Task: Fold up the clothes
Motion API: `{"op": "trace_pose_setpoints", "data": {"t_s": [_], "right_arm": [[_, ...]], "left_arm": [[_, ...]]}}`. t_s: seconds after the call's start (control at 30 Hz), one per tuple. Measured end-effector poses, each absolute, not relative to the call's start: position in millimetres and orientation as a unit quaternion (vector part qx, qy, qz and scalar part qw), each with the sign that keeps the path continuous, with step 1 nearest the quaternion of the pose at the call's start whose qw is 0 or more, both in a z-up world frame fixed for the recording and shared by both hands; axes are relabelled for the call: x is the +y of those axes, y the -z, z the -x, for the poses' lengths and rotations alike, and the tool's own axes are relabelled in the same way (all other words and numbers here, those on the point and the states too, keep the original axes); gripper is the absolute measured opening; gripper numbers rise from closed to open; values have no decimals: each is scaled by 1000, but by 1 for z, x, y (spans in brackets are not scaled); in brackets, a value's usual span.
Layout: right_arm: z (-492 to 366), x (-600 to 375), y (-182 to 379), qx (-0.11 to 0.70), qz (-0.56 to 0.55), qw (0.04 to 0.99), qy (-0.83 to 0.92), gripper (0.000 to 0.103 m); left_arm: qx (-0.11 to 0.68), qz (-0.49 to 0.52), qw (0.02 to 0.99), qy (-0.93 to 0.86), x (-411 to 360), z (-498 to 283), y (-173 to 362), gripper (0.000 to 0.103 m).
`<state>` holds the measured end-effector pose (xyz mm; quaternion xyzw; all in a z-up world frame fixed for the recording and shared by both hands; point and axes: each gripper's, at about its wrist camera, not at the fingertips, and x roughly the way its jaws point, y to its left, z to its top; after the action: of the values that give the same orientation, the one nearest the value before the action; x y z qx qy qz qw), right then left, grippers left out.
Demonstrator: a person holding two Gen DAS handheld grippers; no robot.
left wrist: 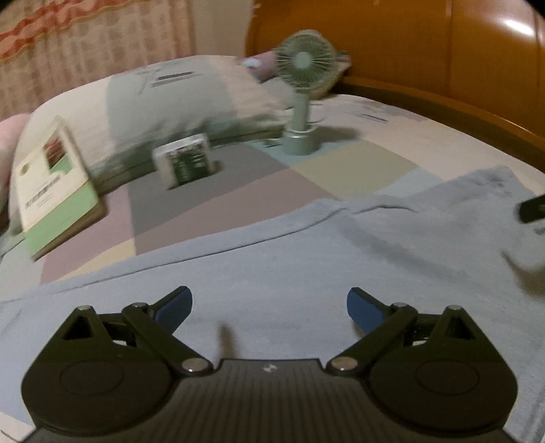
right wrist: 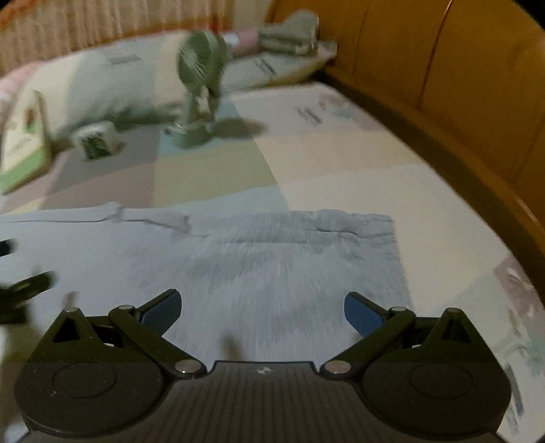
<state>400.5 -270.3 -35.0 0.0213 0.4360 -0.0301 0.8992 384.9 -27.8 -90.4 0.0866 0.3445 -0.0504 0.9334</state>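
Both wide-open, empty grippers, left [left wrist: 269,308] and right [right wrist: 262,311], hover over a blue garment [left wrist: 306,265] on the bed [right wrist: 340,163]; only the right view shows folded cloths [right wrist: 293,30].

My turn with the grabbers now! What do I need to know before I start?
Left gripper: open, holding nothing, above the blue shirt.
Right gripper: open, holding nothing, above the same shirt.
The shirt lies spread on the bed. A small fan, a box and a book sit further back, off the shirt.
Done: it looks flat, though the pictures are blurry.
Left: probably all the folding.
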Motion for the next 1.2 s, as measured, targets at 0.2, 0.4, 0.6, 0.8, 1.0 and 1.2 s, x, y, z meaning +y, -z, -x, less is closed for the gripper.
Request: {"op": "trace_pose_setpoints", "data": {"t_s": [0.2,0.4,0.6,0.8,1.0,1.2], "right_arm": [[-467,-269,86,481,-10,874,66,103],[-490,-307,88,454,-75,879,123,103],[-485,-290,70,471,-75,869,132,103],[-482,-236,51,482,-68,873,39,103],[-513,-209,82,496,-44,865,65,103],[-539,-217,81,468,-51,877,99,103]], "left_arm": [[343,-59,935,73,-15,-385,93,98],[336,-35,939,68,-3,-384,89,98],[331,-20,942,53,10,-383,84,98],[336,-21,940,46,15,-385,84,98],[337,-20,941,36,20,-388,87,98],[339,-18,940,24,25,-390,89,98]]}}
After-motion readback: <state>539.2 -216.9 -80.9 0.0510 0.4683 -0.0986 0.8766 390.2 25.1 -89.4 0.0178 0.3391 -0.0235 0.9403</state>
